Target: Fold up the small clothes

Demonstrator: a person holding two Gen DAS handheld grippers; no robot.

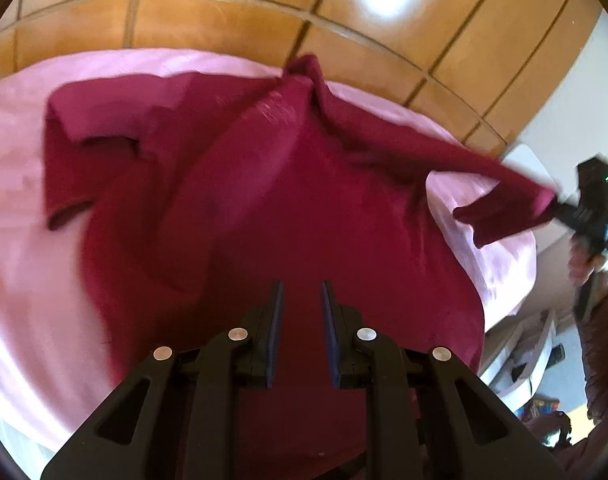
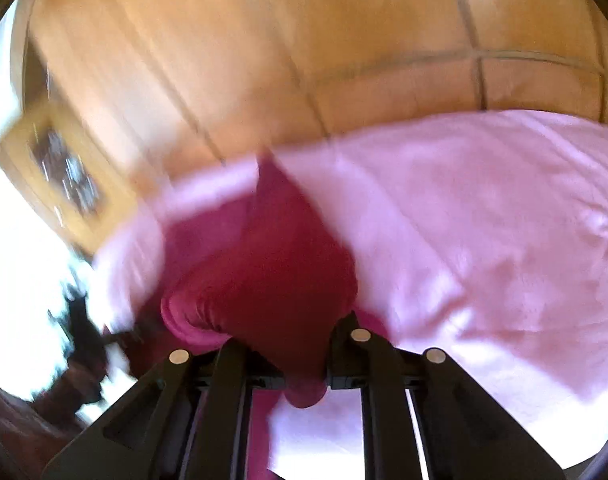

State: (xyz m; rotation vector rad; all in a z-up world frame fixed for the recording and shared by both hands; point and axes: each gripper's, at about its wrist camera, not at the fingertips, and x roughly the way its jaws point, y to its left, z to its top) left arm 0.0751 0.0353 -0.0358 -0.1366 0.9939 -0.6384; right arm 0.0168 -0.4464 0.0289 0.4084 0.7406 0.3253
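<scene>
shirt [image 1: 288,200]: dark red, spread on pink bed [image 1: 20,184], near edge cut off
left gripper [image 1: 302,300]: jaws slightly apart, shirt between them; grip unclear
right gripper [image 2: 304,376]: jaws clamped on sleeve [image 2: 264,280], blurred

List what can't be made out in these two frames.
- Right gripper fingertips, right wrist view: the shirt bunched over them hides the pads.
- Left gripper, left wrist view: shirt fills the gap between the pads; contact unclear.
- Print on the shirt, left wrist view: blurred, unreadable.
- Framed picture, right wrist view: motion blur.
- Person's hand, left wrist view: blurred, near the edge.
</scene>
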